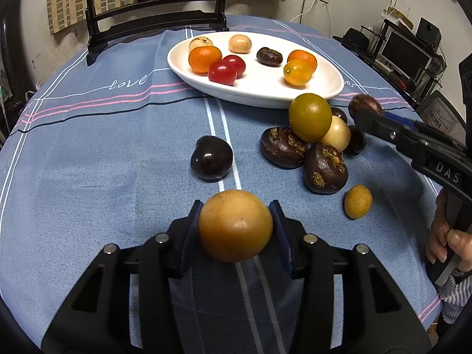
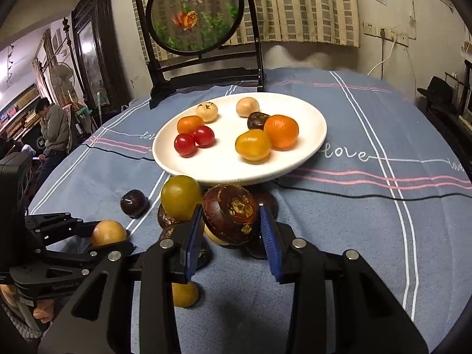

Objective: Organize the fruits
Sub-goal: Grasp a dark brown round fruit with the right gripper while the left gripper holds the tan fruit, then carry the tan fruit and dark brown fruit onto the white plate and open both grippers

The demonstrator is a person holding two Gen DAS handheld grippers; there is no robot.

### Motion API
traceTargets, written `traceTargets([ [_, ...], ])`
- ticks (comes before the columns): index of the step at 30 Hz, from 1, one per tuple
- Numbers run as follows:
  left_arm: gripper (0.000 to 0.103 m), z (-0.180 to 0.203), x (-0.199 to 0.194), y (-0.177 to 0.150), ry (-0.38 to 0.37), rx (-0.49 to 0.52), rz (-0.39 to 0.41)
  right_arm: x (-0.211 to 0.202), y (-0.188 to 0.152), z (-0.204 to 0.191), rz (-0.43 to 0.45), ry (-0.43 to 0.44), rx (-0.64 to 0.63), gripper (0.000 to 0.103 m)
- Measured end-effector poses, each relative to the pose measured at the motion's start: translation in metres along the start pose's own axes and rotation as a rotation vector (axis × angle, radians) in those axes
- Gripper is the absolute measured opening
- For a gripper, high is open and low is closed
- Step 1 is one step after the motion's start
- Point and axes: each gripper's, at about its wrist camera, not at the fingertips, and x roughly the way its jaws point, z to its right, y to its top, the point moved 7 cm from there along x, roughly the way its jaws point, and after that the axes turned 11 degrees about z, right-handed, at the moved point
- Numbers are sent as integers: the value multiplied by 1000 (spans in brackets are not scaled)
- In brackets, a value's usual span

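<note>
Our left tongs (image 1: 235, 230) are clamped on a tan round fruit (image 1: 235, 225), held just above the worktop (image 1: 88, 162) at 6 o'clock from the white plate (image 1: 259, 91). Our right tongs (image 2: 231, 221) pinch a dark brown water chestnut (image 2: 230, 214), lifted over the loose fruit pile (image 1: 312, 144) at the plate's 5 o'clock.

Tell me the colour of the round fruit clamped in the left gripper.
Golden yellow-tan round fruit, plain skin; left gripper view shows it best.
</note>
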Motion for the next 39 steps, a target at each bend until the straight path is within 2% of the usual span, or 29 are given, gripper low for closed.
traceTargets([
  [5,45,2,-3,2,-16,1,16,-5,3,3,12,17,34,39],
  [11,45,2,-24,21,19,10,103,-16,6,7,32,31,73,39],
  [14,45,-8,-32,51,53,-11,137,-21,17,11,44,60,119,39],
  [16,45,-12,-36,76,74,-16,167,-27,36,15,64,81,152,39],
  [19,45,-14,-39,123,112,-19,227,-34,75,20,120,61,136,39],
  [22,45,-8,-27,155,152,-5,260,-32,111,23,164,51,134,39],
  [24,45,3,-10,164,142,-6,255,-21,125,25,177,46,140,39],
  [27,45,21,21,159,96,-2,218,16,133,34,153,21,157,39],
  [31,45,32,61,137,74,32,135,64,127,49,86,-12,176,39],
  [35,45,33,81,125,34,22,65,108,116,59,13,-10,186,39],
  [39,45,33,90,123,53,45,53,134,108,67,-34,-15,189,39],
])
